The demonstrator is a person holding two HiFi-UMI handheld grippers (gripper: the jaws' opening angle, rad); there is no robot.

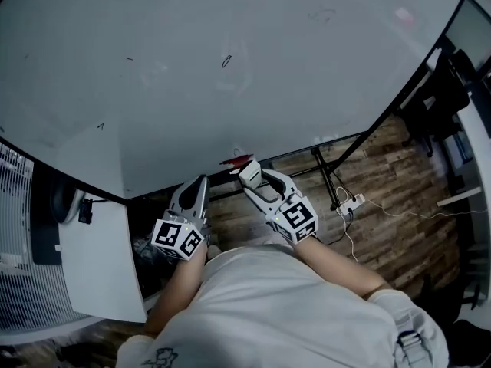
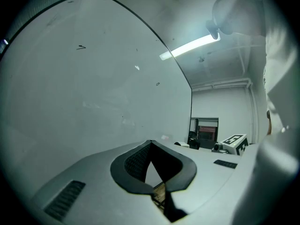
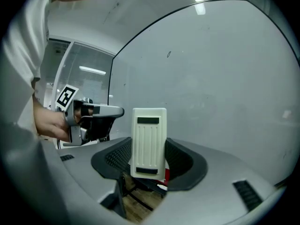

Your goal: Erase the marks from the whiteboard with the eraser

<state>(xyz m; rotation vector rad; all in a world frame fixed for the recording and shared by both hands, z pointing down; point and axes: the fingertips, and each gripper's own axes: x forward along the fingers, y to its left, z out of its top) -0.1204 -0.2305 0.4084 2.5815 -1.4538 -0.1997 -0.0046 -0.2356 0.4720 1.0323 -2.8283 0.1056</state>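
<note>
The whiteboard (image 1: pixel 230 75) fills the upper head view and carries a few small dark marks, the clearest a short stroke (image 1: pixel 226 61). My right gripper (image 1: pixel 250 173) is below the board's lower edge, shut on a cream ribbed eraser (image 3: pixel 149 135) that stands upright between the jaws with its red underside (image 3: pixel 167 174) showing. The same stroke (image 3: pixel 169 54) shows high on the board (image 3: pixel 225 78) in the right gripper view. My left gripper (image 1: pixel 200 182) hangs beside it to the left, its jaws meeting at the tip (image 2: pixel 150 145) with nothing in them. More faint marks (image 2: pixel 82 47) dot the board (image 2: pixel 93 93).
Black stand legs (image 1: pixel 328 176) run under the board over a wooden floor. A power strip with cables (image 1: pixel 351 202) lies on the floor to the right. A white cabinet (image 1: pixel 100 259) stands at the left, dark furniture (image 1: pixel 431 102) at the far right.
</note>
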